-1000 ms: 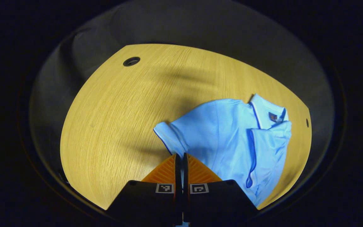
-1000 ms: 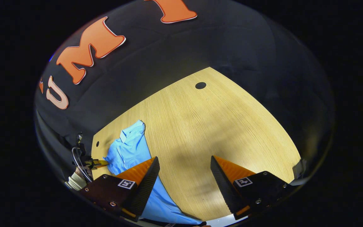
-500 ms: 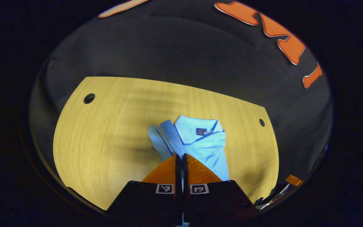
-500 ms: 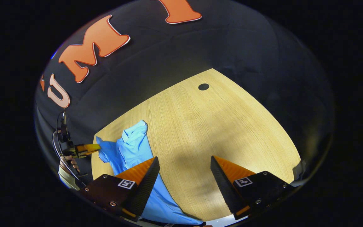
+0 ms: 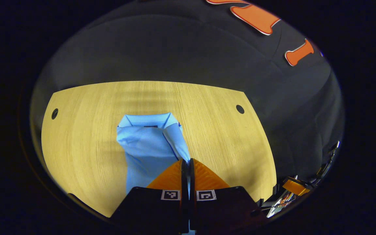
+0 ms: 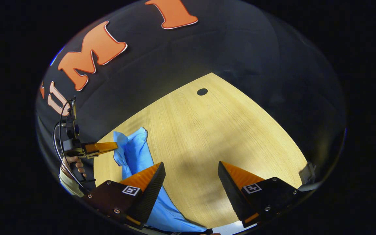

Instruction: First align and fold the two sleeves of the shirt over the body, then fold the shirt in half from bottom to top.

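Sleeve [image 5: 178,140] now drawn across shirt [image 5: 145,153] at frame centre, pinched between closed fingers of left gripper [image 5: 187,162]. Right gripper [image 6: 191,169] at lower frame, fingers wide apart, holding nothing, above table [image 6: 214,130].

bare table [image 6: 214,137] right of shirt [image 6: 135,153]

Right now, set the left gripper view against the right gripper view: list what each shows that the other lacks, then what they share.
Left gripper view: the shirt's collar and the left gripper shut on a sleeve.
Right gripper view: the right gripper open over bare wood, and a hand holding the left gripper.
Both: the blue shirt on the wooden table.
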The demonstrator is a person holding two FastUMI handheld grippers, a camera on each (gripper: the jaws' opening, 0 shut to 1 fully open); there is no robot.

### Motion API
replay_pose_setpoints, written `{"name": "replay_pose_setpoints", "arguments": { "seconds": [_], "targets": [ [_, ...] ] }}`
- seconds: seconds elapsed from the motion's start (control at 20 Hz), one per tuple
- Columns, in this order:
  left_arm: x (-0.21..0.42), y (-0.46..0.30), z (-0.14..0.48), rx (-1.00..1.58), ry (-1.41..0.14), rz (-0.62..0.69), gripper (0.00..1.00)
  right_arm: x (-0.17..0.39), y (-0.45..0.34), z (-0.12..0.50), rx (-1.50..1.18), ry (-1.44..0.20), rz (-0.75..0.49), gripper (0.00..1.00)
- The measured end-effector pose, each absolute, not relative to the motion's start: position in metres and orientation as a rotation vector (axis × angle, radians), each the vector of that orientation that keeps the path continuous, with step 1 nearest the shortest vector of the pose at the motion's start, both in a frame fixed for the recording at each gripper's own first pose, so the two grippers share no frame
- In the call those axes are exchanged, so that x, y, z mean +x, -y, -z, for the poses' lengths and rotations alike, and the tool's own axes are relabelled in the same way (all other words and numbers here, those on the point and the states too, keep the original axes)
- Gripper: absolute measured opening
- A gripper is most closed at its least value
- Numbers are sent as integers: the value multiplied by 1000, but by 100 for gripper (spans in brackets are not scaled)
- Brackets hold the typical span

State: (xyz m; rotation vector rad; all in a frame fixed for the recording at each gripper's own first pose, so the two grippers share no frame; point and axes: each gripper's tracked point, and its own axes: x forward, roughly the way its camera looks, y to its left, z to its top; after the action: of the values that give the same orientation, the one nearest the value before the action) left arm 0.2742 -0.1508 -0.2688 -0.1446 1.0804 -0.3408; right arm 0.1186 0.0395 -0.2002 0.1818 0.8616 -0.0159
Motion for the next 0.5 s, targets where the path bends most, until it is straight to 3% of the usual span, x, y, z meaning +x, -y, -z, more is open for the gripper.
{"name": "replay_pose_setpoints", "arguments": {
  "seconds": [0.3,0.4,0.5],
  "targets": [
    [267,174,305,-91,-1148,318,6,106,-26,211,191,-891,43,99],
    [263,178,306,-109,-1150,327,9,104,-27,215,181,-905,39,99],
    [261,179,300,-160,-1130,323,20,104,-31,217,169,-914,28,99]
  ]
}}
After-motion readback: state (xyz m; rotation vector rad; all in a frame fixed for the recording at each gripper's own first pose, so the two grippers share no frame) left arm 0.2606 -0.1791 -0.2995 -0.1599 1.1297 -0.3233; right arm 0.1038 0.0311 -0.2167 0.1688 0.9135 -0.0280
